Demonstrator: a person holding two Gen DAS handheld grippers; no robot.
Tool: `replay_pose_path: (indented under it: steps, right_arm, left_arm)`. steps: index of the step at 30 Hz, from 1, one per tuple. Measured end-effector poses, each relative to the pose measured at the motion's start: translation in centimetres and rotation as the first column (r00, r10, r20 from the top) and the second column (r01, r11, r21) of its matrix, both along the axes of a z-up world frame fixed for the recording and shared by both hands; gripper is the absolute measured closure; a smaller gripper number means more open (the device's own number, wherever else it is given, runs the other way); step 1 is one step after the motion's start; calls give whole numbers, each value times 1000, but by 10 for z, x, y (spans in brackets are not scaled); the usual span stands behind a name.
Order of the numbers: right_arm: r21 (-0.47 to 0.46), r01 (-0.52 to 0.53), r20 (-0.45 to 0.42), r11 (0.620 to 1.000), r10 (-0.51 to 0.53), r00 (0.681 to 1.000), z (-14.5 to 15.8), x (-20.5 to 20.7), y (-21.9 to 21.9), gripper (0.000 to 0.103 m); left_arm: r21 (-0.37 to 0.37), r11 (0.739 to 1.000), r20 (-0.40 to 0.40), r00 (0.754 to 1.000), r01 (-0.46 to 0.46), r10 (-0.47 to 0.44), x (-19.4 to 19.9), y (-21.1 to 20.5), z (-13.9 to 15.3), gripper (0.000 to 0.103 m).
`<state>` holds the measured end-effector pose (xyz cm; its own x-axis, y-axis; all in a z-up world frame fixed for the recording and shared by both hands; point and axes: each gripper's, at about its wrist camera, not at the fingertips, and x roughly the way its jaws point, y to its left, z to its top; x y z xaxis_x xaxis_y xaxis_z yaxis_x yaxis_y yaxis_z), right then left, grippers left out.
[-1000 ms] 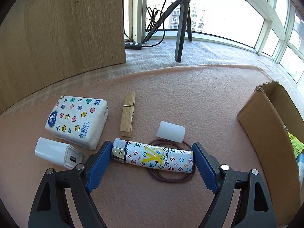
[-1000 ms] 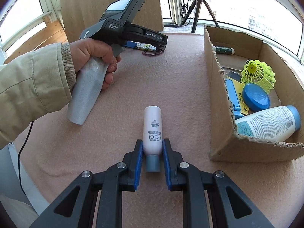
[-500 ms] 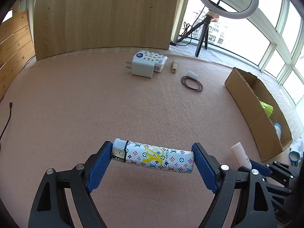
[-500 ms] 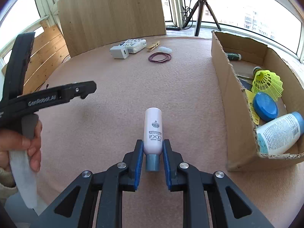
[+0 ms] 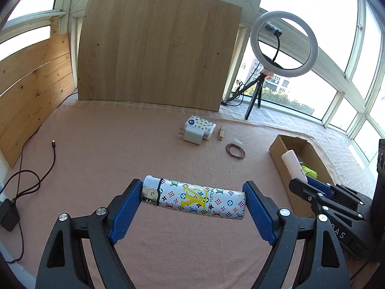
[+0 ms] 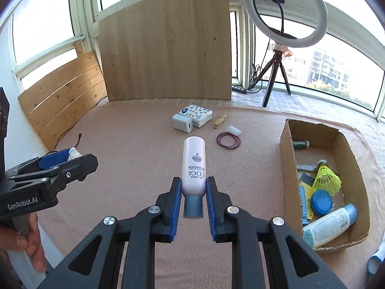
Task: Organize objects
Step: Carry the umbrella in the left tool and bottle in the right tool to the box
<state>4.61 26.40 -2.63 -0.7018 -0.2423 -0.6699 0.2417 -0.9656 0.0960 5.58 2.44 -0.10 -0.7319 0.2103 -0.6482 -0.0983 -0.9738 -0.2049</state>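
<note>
Left gripper [image 5: 192,207] fingers wide, clamping patterned lighter [image 5: 195,198] lengthwise between them, right gripper [image 6: 191,198] fingers narrow, pinching pink bottle [image 6: 193,166] near its cap

Home sunroom: wraparound windows [image 6: 336,55], carpet [image 6: 134,159].

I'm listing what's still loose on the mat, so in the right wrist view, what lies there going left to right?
White charger → tissue pack → wooden clothespin → purple rubber band → white cap.
</note>
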Motion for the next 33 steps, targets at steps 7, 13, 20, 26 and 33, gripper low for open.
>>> replay_pose_path:
  steps: [7, 13, 20, 26, 33]
  right_arm:
    - [19, -1, -77, 1000, 2, 997, 33, 7, -7, 85]
    - [14, -3, -82, 1000, 5, 997, 32, 6, -5, 85]
    - [-6, 19, -67, 1000, -19, 998, 24, 3, 13, 85]
    - [-31, 79, -55, 996, -81, 995, 18, 6, 49, 85]
    - [-55, 194, -58, 979, -197, 979, 13, 19, 100, 85]
  left_arm:
    - [-6, 1000, -107, 994, -9, 8, 17, -10, 47, 17]
    - [-18, 1000, -113, 994, -5, 3, 16, -7, 56, 17]
    - [-50, 998, -83, 996, 33, -37, 0, 24, 48, 17]
    - [-76, 991, -59, 991, 114, -119, -10, 70, 40, 17]
    - [-103, 965, -46, 968, 241, -247, -21, 139, 34, 17]
